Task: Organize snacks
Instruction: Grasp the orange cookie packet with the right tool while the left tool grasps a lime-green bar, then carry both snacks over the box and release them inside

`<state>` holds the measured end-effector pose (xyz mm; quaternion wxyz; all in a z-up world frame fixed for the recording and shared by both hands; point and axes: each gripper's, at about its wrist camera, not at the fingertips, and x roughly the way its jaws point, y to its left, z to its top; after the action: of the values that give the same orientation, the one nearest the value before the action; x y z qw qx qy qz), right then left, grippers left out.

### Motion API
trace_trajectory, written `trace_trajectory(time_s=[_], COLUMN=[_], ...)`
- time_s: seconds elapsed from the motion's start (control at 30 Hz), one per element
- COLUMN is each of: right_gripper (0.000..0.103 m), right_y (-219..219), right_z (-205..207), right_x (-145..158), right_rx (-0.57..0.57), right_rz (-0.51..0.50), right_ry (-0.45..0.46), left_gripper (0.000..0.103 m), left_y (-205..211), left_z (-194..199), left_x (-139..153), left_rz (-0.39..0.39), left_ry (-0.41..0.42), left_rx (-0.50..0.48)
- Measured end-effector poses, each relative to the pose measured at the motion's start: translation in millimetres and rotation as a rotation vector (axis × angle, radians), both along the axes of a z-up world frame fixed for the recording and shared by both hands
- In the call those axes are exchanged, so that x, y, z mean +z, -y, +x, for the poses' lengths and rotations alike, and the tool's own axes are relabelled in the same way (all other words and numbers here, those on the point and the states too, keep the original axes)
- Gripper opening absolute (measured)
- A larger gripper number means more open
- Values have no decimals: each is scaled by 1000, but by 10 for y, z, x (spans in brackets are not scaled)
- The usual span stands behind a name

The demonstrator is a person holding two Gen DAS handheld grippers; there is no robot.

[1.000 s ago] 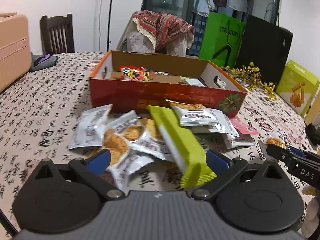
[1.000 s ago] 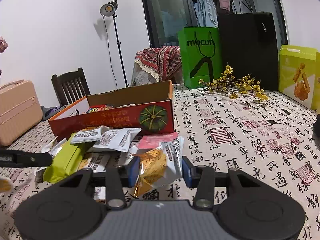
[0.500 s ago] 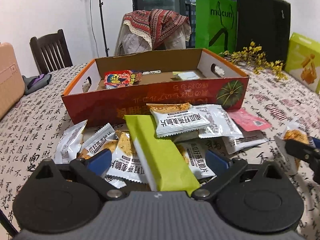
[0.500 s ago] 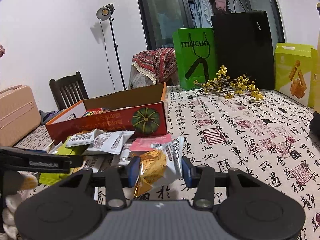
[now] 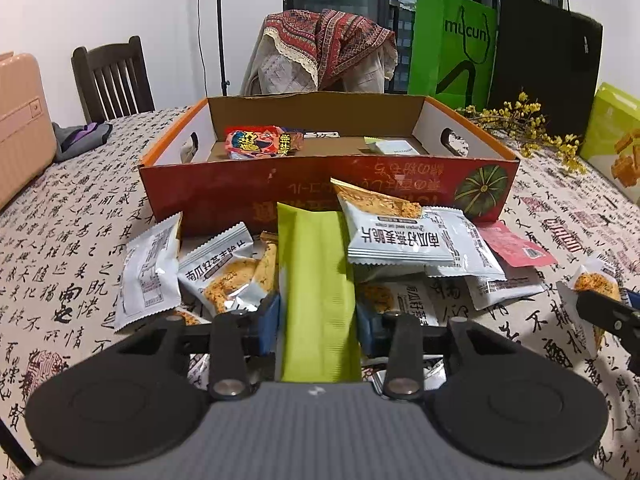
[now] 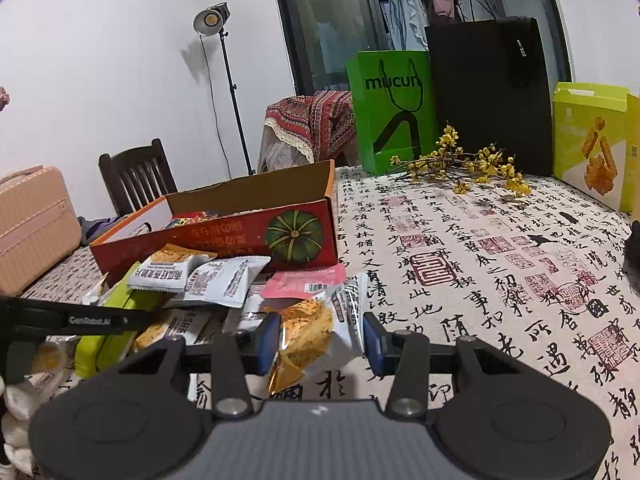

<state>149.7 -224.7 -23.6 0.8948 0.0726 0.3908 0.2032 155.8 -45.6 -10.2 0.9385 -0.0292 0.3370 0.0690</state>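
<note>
Now — left tongs (image 5: 316, 320) closing on green packet (image 5: 318, 280)

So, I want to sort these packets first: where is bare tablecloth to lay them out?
Right of the red box, before the yellow flowers, the cloth lies bare. The box's front is crowded with snack packets. Box floor is mostly open.

The green bag (image 6: 390, 110) reads "mucun"; the left tongs' arm (image 6: 72, 320) "GenRobot.AI".

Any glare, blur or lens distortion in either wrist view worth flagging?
Left wrist: sharp, dark fisheye corners, foil glints on the silver packets, the green packet shadowing its neighbours. Right wrist: sharp too, studio lamp glowing without washing out, black bag nearly detail-less, table edges bowed.
</note>
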Motion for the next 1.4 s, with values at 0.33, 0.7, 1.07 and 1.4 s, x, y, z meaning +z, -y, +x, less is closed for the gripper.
trace_trajectory(time_s=[0.33, 0.7, 1.07, 1.4], right_gripper=[43, 43, 43, 43], right_y=[-57, -163, -378, -752], right_z=[-23, -62, 62, 463], right_x=[68, 253, 588, 814], right_rx=[5, 12, 20, 40], right_rz=[-14, -32, -17, 4], right_ry=[14, 59, 142, 192], left_gripper=[39, 39, 39, 39], left_y=[-121, -299, -475, -614], left_z=[-159, -381, -418, -108], left_x=[161, 405, 819, 1145], left_rz=[-29, -67, -116, -165], left_ry=[61, 155, 255, 301], left_rx=[-10, -13, -42, -39])
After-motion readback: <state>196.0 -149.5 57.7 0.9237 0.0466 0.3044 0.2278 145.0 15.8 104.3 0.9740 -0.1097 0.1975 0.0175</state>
